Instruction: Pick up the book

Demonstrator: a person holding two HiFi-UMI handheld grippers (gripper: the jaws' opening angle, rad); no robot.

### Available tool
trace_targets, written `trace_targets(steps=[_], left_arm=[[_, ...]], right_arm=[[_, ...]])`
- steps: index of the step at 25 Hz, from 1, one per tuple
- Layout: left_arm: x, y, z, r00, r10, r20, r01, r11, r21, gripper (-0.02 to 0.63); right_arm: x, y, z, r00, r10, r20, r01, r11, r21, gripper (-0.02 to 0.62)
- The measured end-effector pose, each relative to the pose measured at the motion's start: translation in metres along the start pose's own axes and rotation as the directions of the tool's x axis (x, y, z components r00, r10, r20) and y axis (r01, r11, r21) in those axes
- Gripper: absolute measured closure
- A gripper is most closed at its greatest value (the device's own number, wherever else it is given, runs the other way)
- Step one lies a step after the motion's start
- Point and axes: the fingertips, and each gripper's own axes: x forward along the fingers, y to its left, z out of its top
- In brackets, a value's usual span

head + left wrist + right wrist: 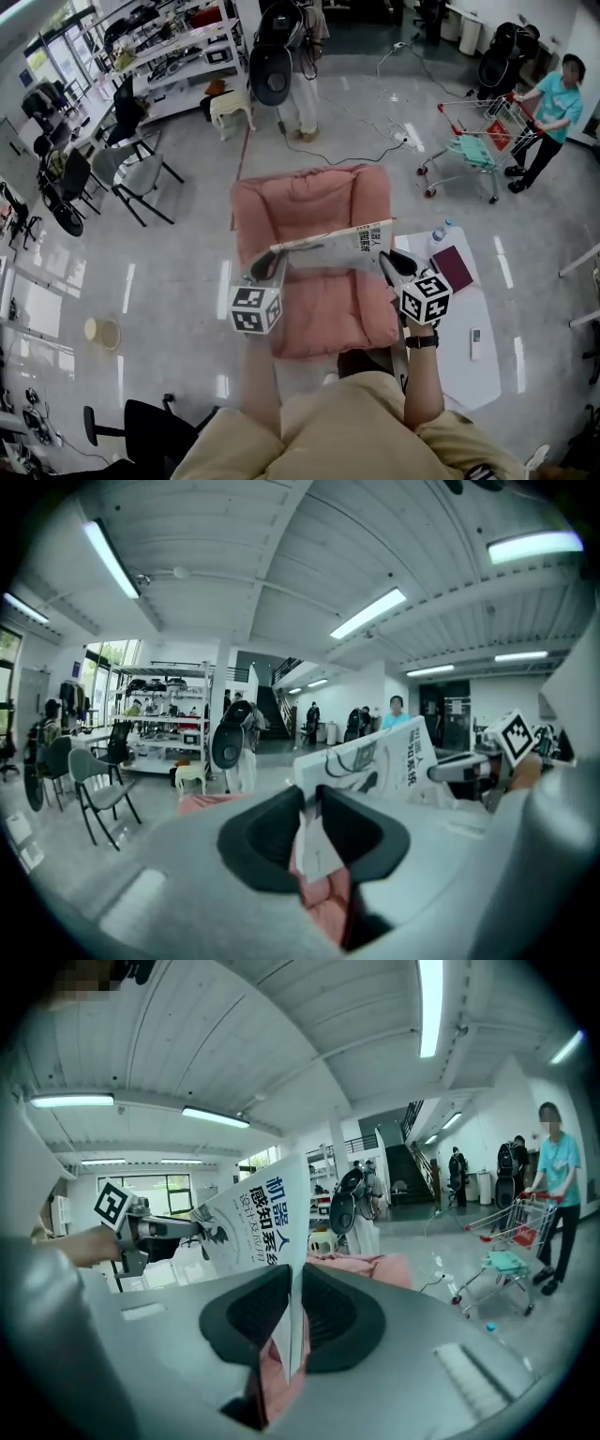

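- Left gripper [272, 269] is closed on the left end of the book [330, 241]. Its own view shows a white corner of pages pinched between the black jaws.
- Right gripper [390, 262] is clamped on the book's right end. Its own view shows the cover's edge caught between the jaws.
- Between the two grippers the book hangs in the air, tilted, over the pink armchair [314, 202].
- The head view gives only the book's thin edge and a strip of its cover. Both gripper views show the cover's face, with a drawing and blue characters.
- Each gripper view looks across the book to the other gripper, which the head view sees only from above.
- Only the head view shows the white counter [469, 375] right of the armchair. On it lie a dark red booklet [454, 269], a bottle [438, 235] and a small remote [475, 343].
- Far right, a shopping cart [469, 127] holds a teal item [473, 150]. A person [555, 101] in a teal top stands at its handle.
- Far left, a white shelf rack [178, 56] is loaded with gear.
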Motion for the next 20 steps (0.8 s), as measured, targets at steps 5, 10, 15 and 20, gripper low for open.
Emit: trace_targets(steps=[5, 10, 15, 20], left_arm=[[-0.022, -0.020, 0.057, 0.996, -0.024, 0.089, 0.017, 0.998, 0.068, 0.542], [-0.045, -0.029, 0.095, 0.987, -0.024, 0.159, 0.008, 0.995, 0.098, 0.541], [-0.062, -0.034, 0.106, 0.981, -0.016, 0.194, -0.004, 0.995, 0.101, 0.541], [-0.073, -0.040, 0.105, 0.978, -0.001, 0.209, -0.018, 0.996, 0.090, 0.541]], right_arm=[[-0.030, 0.005, 0.043, 0.994, -0.059, 0.093, 0.057, 0.998, 0.026, 0.545], [-0.052, 0.020, 0.075, 0.982, -0.074, 0.174, 0.075, 0.997, 0.003, 0.545], [-0.063, 0.030, 0.089, 0.976, -0.069, 0.205, 0.077, 0.997, -0.030, 0.545], [-0.072, 0.035, 0.092, 0.976, -0.061, 0.209, 0.073, 0.996, -0.050, 0.545]])
